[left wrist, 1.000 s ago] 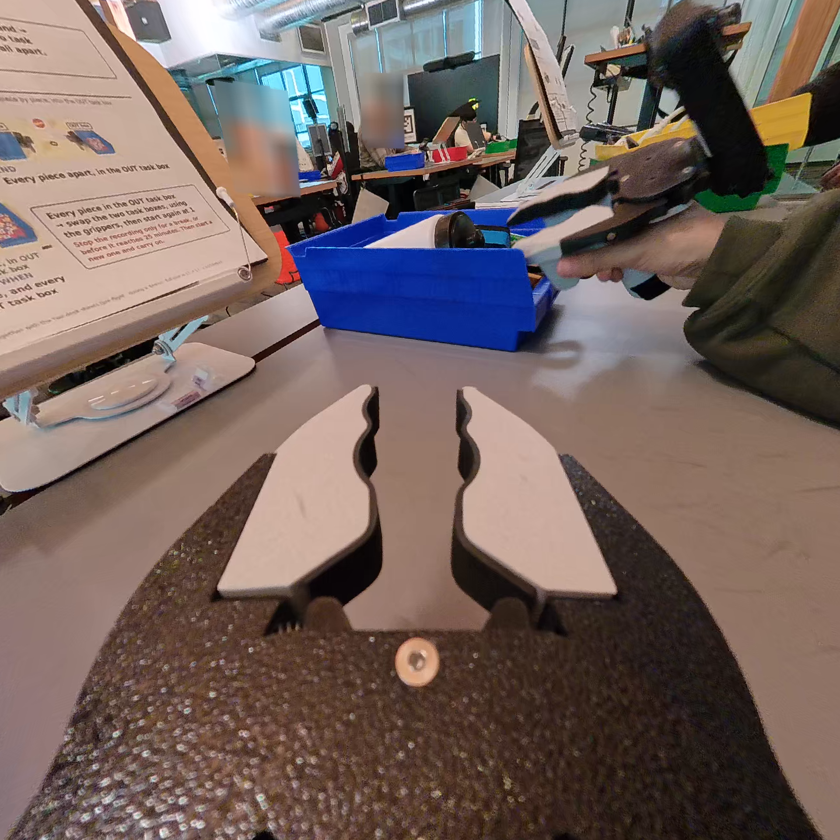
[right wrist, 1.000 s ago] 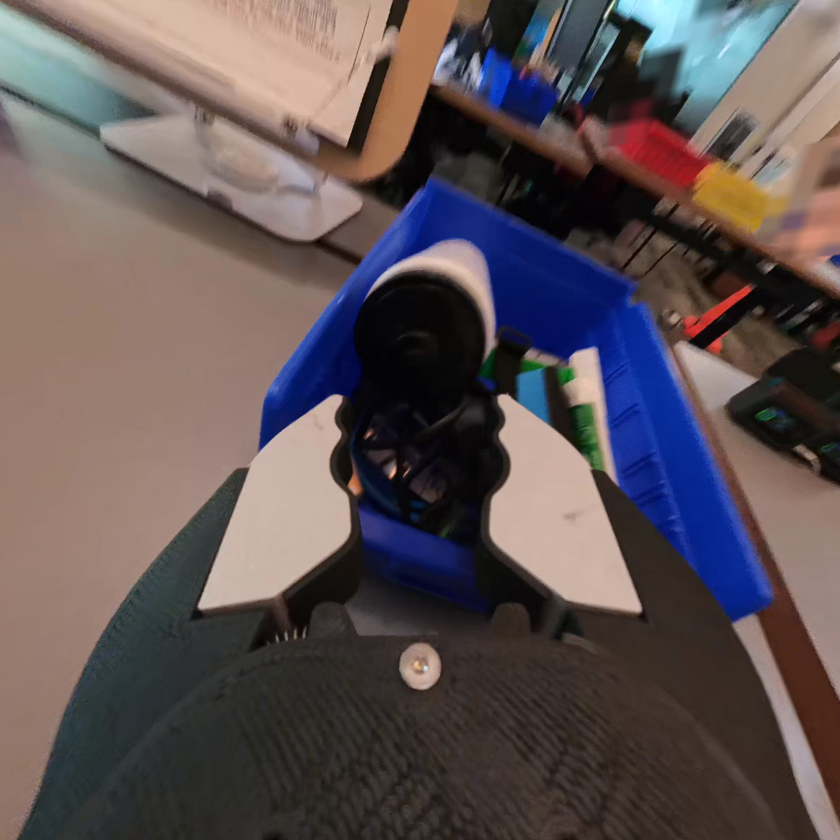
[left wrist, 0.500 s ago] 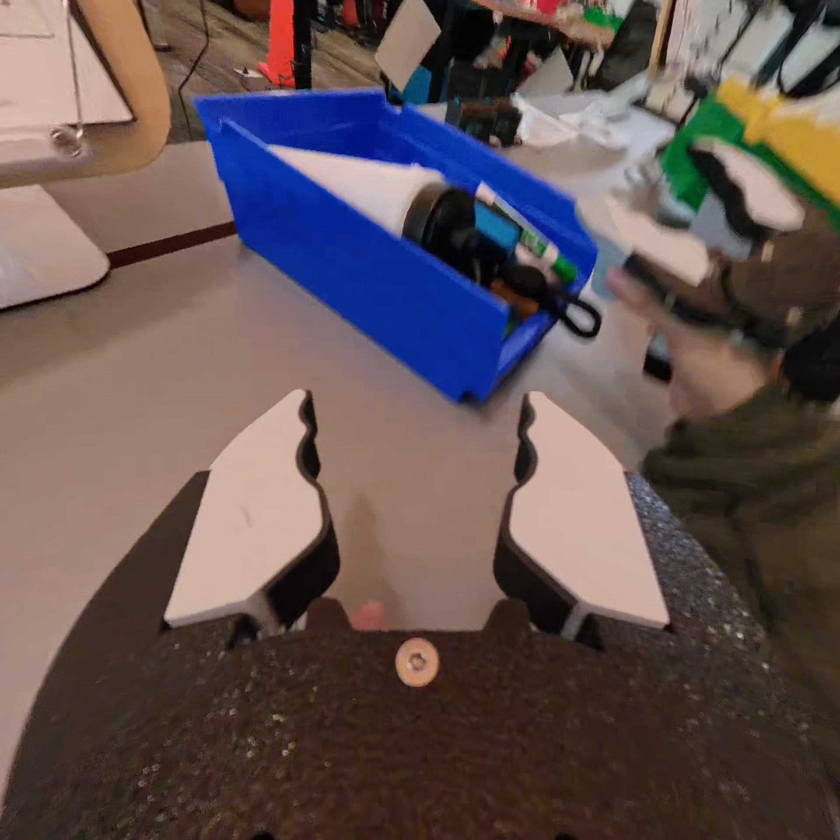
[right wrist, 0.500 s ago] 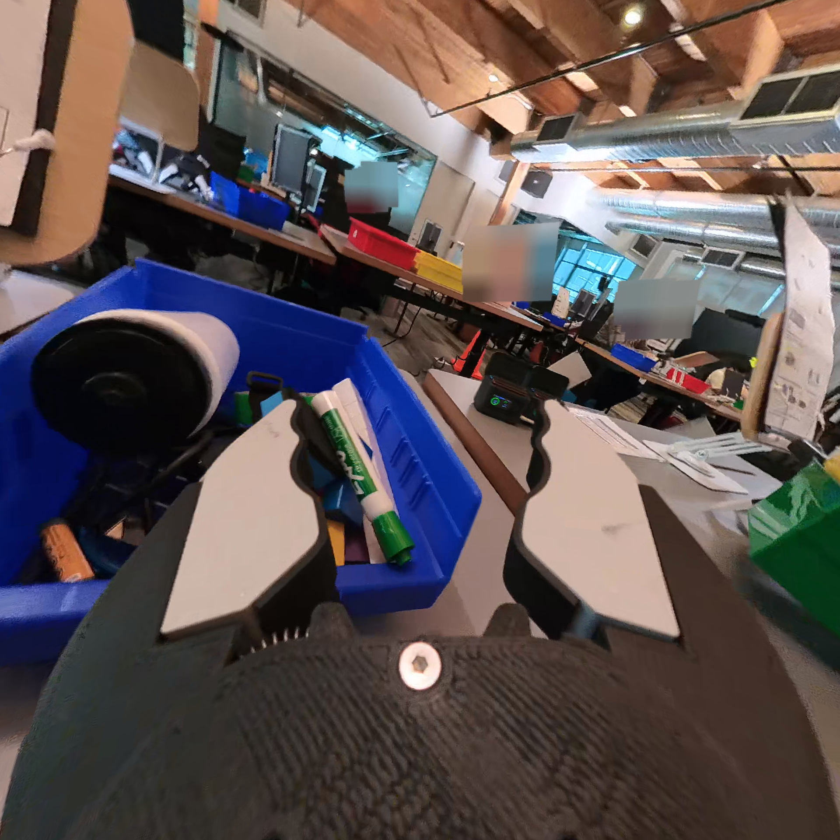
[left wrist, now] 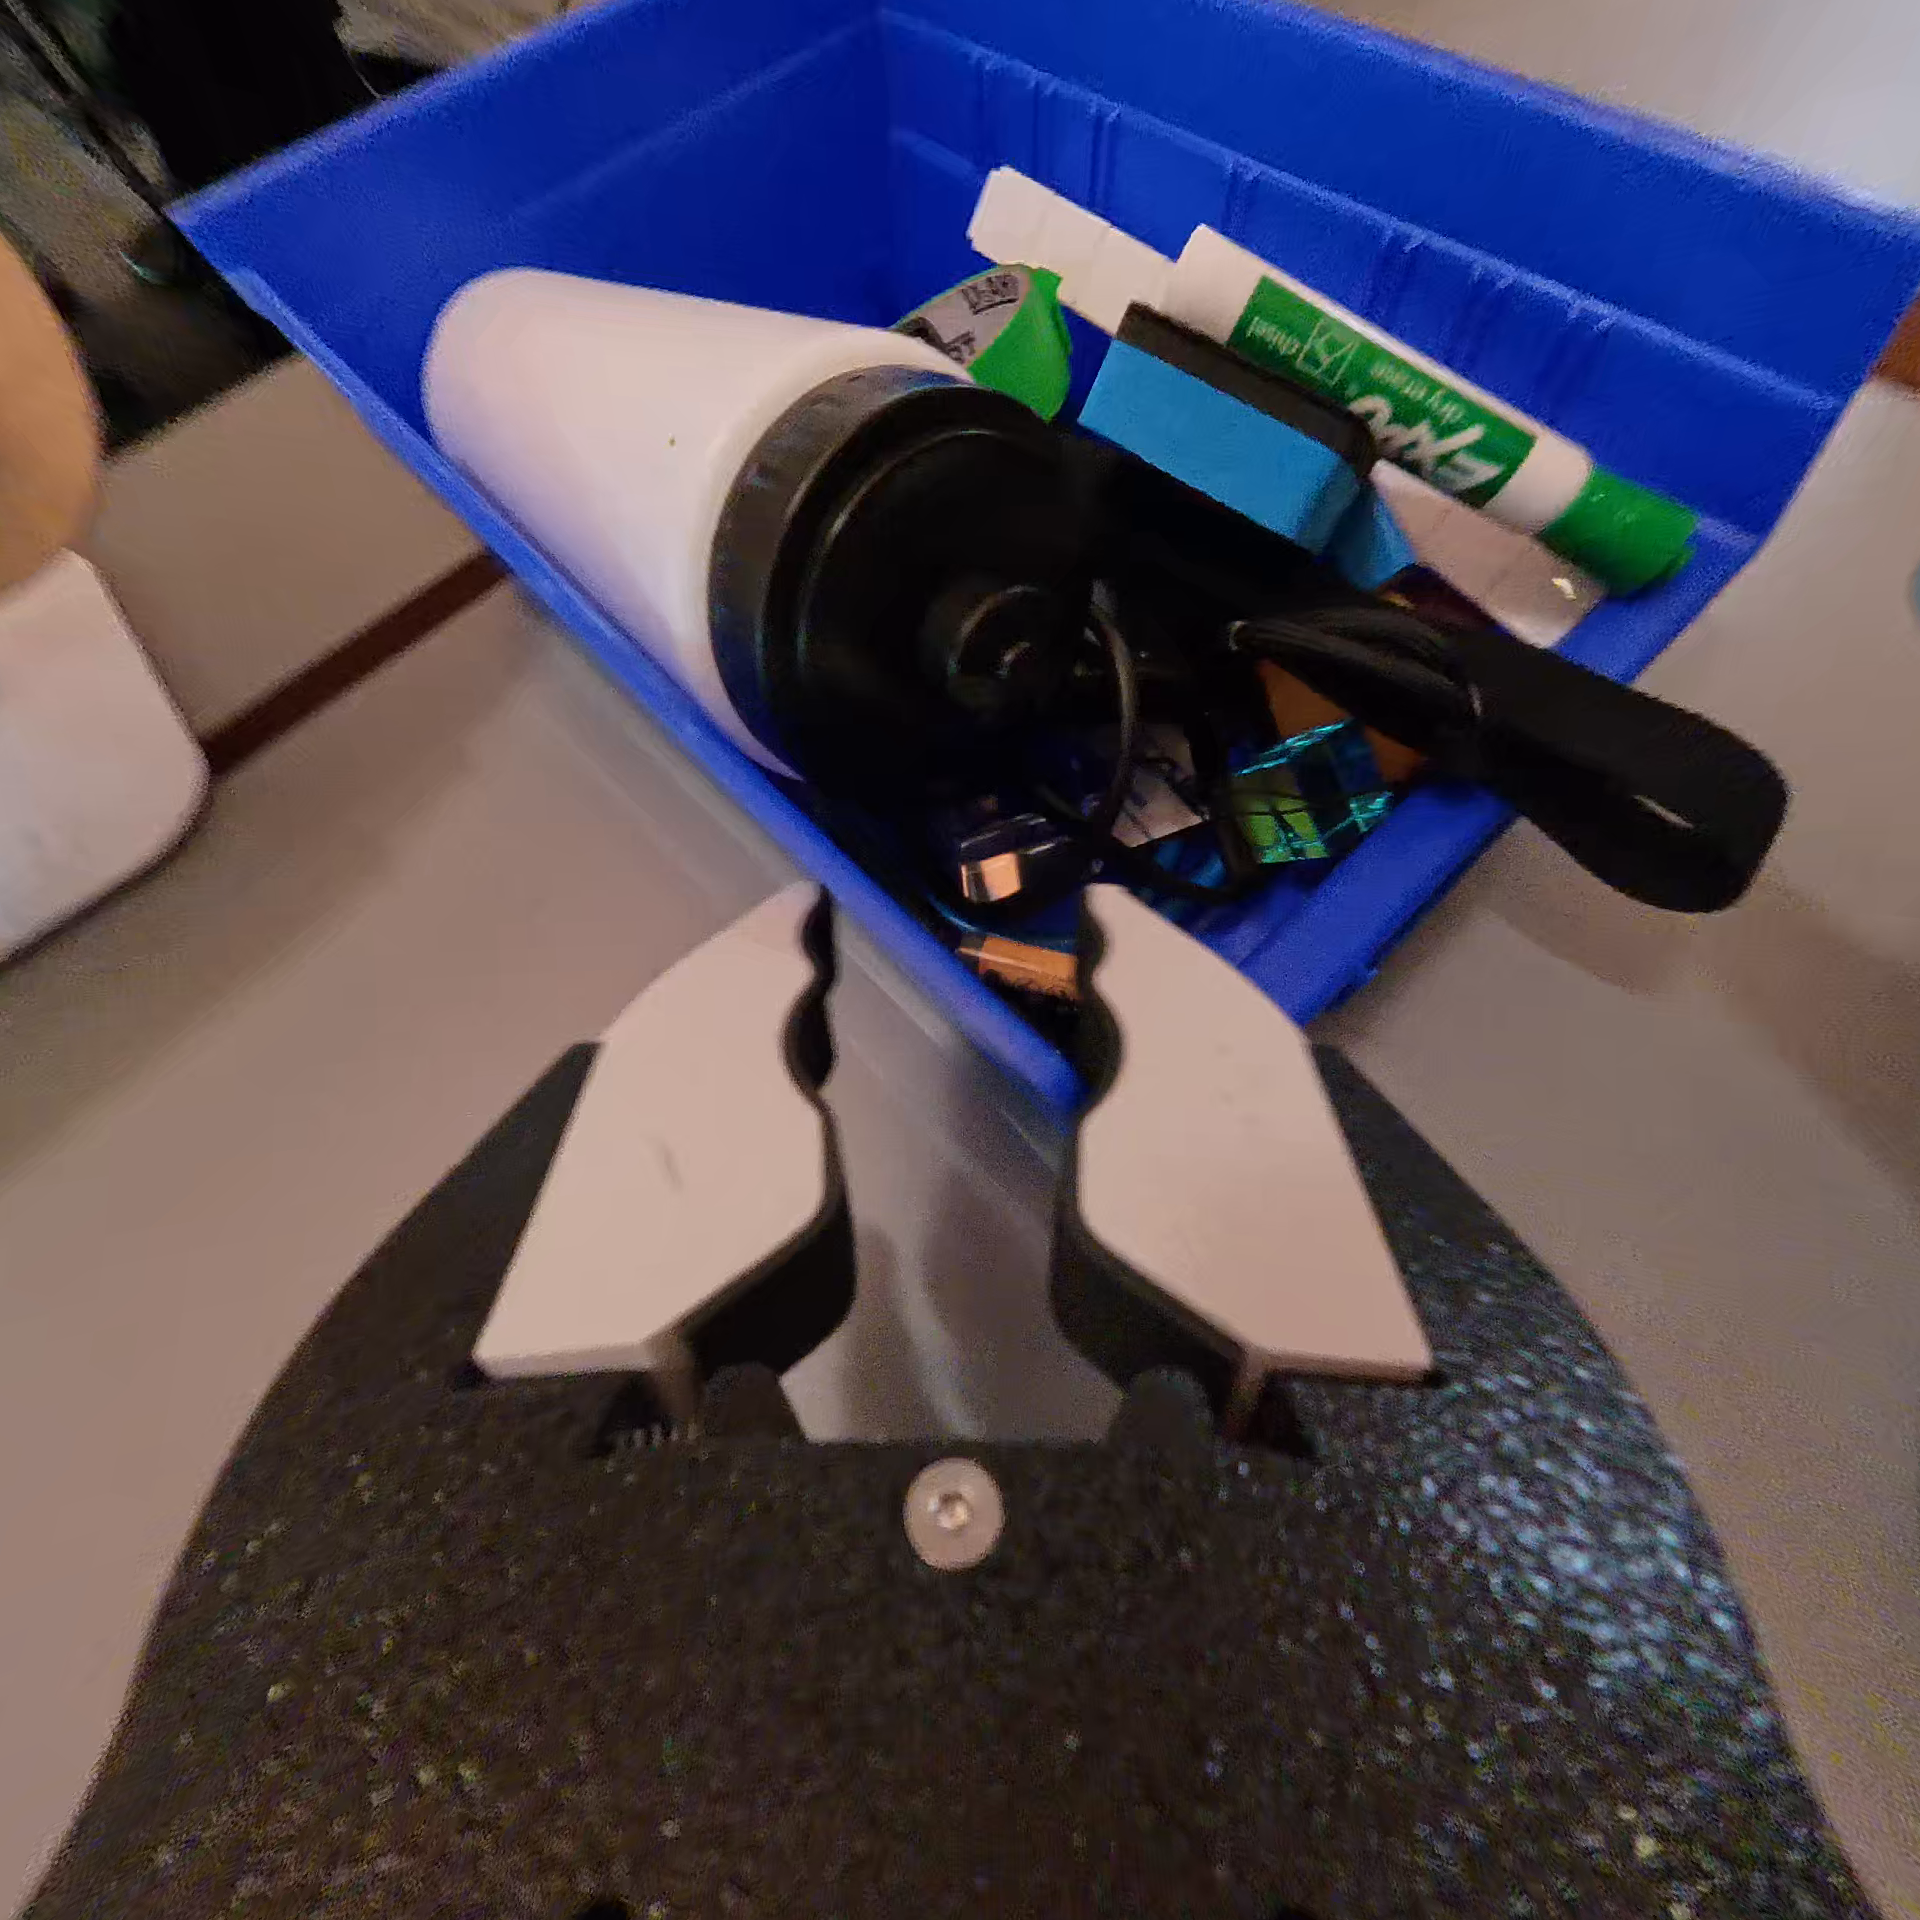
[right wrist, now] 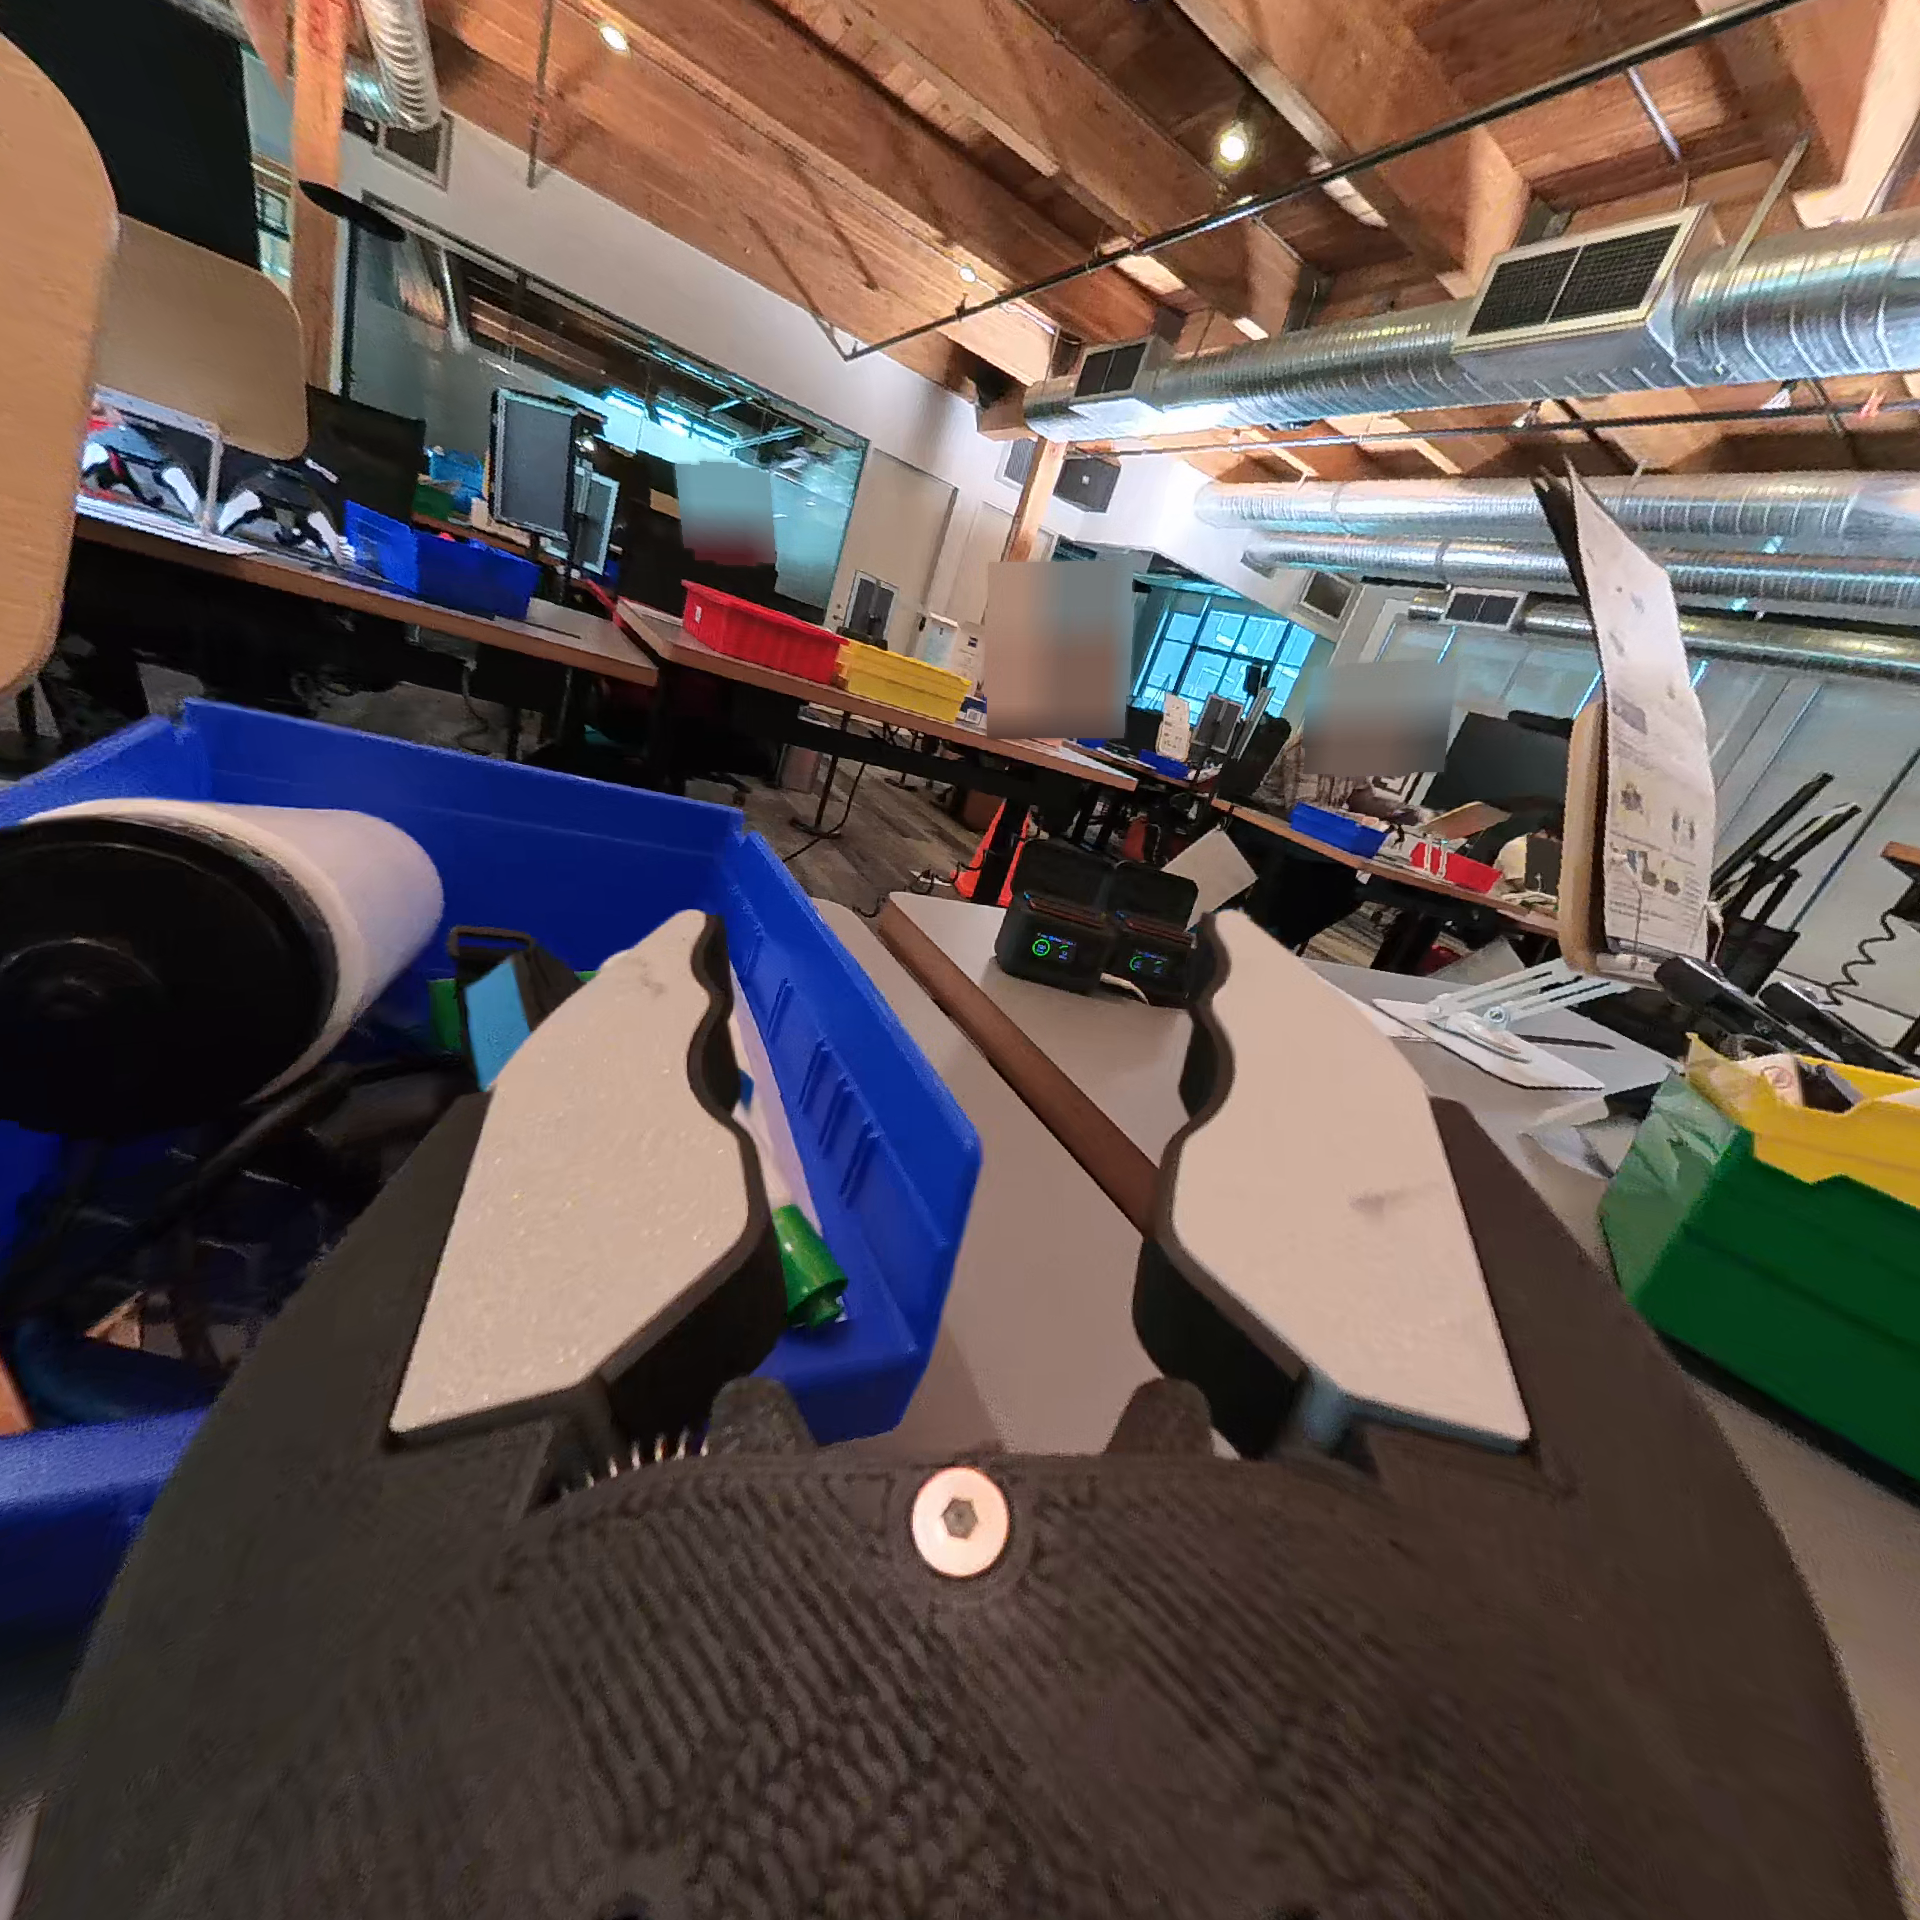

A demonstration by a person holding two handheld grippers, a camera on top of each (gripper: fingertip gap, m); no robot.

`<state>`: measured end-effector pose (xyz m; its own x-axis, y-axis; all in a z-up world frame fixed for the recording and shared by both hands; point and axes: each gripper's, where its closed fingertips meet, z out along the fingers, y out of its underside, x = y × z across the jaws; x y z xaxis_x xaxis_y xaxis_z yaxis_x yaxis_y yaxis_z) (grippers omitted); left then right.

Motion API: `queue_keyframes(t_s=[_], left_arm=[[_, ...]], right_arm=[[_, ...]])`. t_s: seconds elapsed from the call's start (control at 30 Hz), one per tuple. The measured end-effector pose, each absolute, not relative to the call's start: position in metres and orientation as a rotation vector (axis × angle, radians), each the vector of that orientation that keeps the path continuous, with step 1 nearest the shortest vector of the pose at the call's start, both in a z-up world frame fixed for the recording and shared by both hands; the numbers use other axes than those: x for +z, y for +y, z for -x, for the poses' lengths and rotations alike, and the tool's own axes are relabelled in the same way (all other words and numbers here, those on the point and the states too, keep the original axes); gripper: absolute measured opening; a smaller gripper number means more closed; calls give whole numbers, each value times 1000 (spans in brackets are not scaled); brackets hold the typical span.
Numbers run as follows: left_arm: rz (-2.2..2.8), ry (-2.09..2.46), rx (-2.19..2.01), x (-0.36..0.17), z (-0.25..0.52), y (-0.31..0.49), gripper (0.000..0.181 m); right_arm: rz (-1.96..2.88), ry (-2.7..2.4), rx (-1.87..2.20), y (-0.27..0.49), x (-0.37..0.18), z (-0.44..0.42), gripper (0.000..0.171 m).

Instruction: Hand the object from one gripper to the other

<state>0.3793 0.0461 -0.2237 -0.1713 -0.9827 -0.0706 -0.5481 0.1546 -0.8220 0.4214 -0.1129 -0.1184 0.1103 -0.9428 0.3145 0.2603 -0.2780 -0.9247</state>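
Left gripper (left wrist: 951, 914) open, empty, poised over near corner of blue bin (left wrist: 1558, 208) on the bench. Right gripper (right wrist: 956, 935) open, empty, beside bin's right wall. Object not yet picked; candidates lie in bin. Advice: take the strap (left wrist: 1621, 769) overhanging the rim, leaving a free end.

A grey table (left wrist: 312, 1039) carries a blue bin (left wrist: 665, 145) and a green bin (right wrist: 1766, 1268).

A bin (left wrist: 582, 187) sits on the table (left wrist: 312, 987); inside, a bottle (left wrist: 623, 436) lies left, a marker (left wrist: 1455, 426) right, an eraser (left wrist: 1216, 436) between them.
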Motion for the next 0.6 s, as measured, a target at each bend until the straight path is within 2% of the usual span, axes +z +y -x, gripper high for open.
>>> queue_keyframes(t_s=[0.13, 0.27, 0.43, 0.6], left_arm=[[1445, 1721, -815, -222, -376, 83, 19], [1416, 1727, -779, -222, -341, 124, 10], [1341, 1806, -754, -222, -248, 171, 8], [1377, 1820, -778, -222, -124, 229, 7]], right_arm=[[1247, 793, -1327, -117, -116, -421, 84], [1156, 782, -1311, -128, -103, -415, 82], [1209, 698, -1217, -106, -106, -412, 80], [1386, 534, -1008, -40, -127, -400, 79]])
